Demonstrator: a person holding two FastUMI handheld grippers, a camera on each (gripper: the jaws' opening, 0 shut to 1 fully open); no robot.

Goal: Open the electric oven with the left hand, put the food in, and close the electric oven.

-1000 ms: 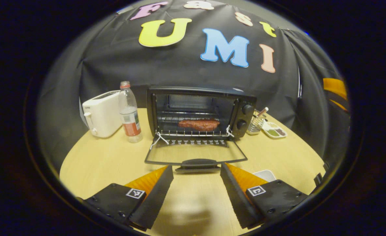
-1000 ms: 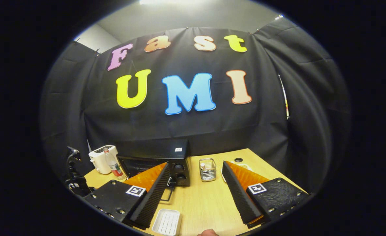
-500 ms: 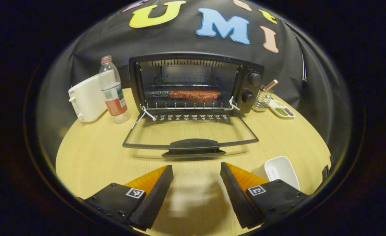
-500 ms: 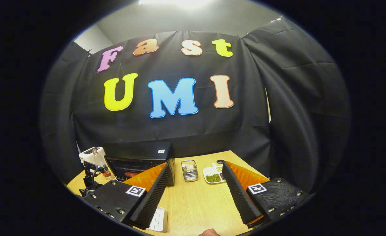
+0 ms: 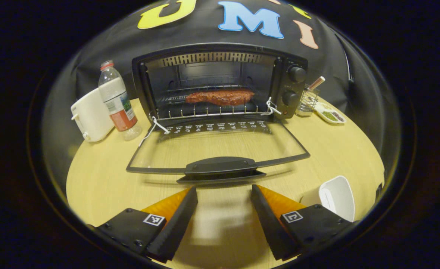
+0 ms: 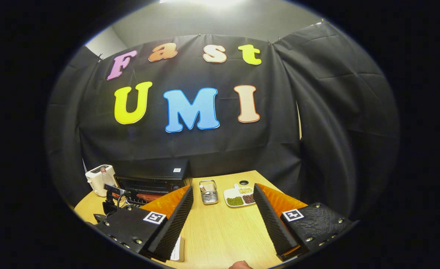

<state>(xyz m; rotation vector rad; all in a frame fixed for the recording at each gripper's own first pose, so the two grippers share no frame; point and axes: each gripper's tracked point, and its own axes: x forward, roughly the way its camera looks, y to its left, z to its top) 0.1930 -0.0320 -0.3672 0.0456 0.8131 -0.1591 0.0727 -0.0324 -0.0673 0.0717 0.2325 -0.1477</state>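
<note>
You are holding the left gripper (image 5: 223, 209) spread and empty just before the oven door's handle (image 5: 220, 165), lining up to close it; the food (image 5: 220, 96) is sitting on the rack inside the oven (image 5: 296, 89). Your right gripper (image 6: 222, 216) is waiting apart, off to the oven's right.

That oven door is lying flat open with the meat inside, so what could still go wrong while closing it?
The left gripper is open just short of the door handle, which sits low over the table; the fingers may slip off it. The white dish beside the gripper could get knocked. The bottle by the oven could tip if the oven is jolted.
</note>
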